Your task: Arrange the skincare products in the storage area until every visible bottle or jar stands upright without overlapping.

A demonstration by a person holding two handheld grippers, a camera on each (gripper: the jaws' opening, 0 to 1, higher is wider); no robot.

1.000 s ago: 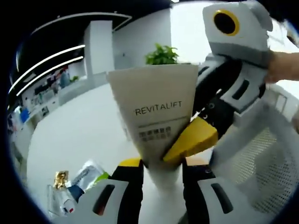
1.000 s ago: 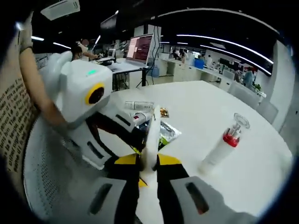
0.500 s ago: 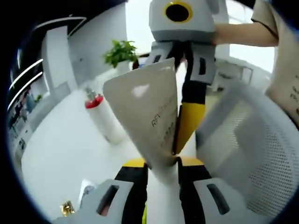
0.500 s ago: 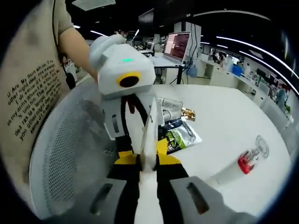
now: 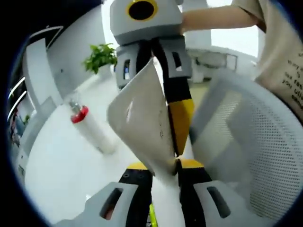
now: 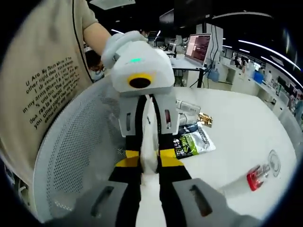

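A cream squeeze tube (image 5: 142,127) is pinched between both grippers at once, held up over the white mesh basket (image 5: 246,142). In the left gripper view, the left hand-held gripper (image 5: 163,171) is closed tight on the tube's narrow end, and the right hand-held gripper (image 5: 177,153) is seen coming in from above, its yellow-tipped jaws clamped on the same tube just beside the basket's wall.

In the right gripper view the tube (image 6: 149,142) is seen edge-on, gripped by the right hand-held gripper (image 6: 149,171), with the left hand-held gripper (image 6: 150,158) facing it over the basket (image 6: 75,151).

On the tabletop (image 6: 236,137) outside the basket, a green sachet (image 6: 191,144), a clear tube (image 6: 188,108) and a gold-capped item (image 6: 204,118) are clustered just beside the basket. A white bottle with a red collar (image 6: 253,178) is lying well apart from the basket; the same bottle (image 5: 90,130) is caught in the left gripper view. A potted plant (image 5: 100,56) is seen far beyond it.
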